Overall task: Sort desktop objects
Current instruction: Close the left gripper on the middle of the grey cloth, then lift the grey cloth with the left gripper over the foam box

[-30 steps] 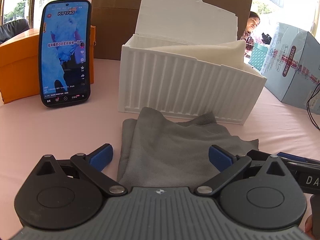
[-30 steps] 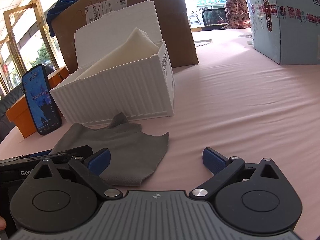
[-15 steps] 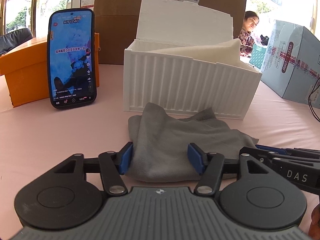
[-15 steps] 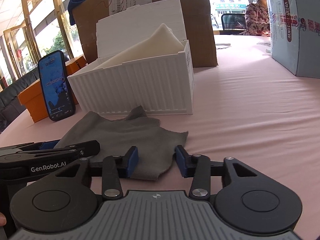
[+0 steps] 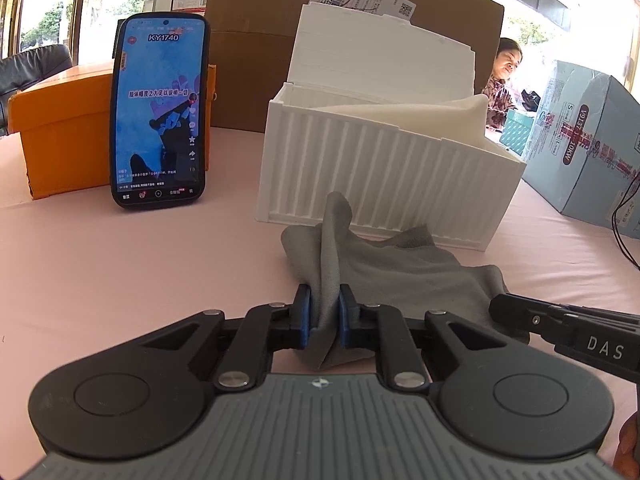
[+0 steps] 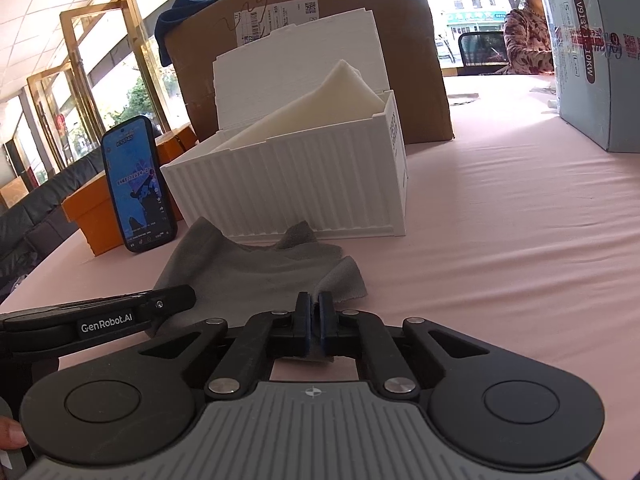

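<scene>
At the far left an orange box (image 5: 60, 140) props up a lit phone (image 5: 160, 108) on the pink bench (image 5: 120, 272). The left gripper (image 5: 324, 314) has its fingers (image 5: 302, 312) pinched on a bunched fold of the grey cloth (image 5: 400, 272), which rises in a peak between them. To the right, the right gripper (image 6: 314, 322) grips the cloth's near corner, fingers almost together. The cloth lies just in front of the white ribbed bin (image 5: 380, 184). Grasping looks done; I'd guess lifting both ends together towards the bin comes next, keeping the cloth from snagging its front wall.
</scene>
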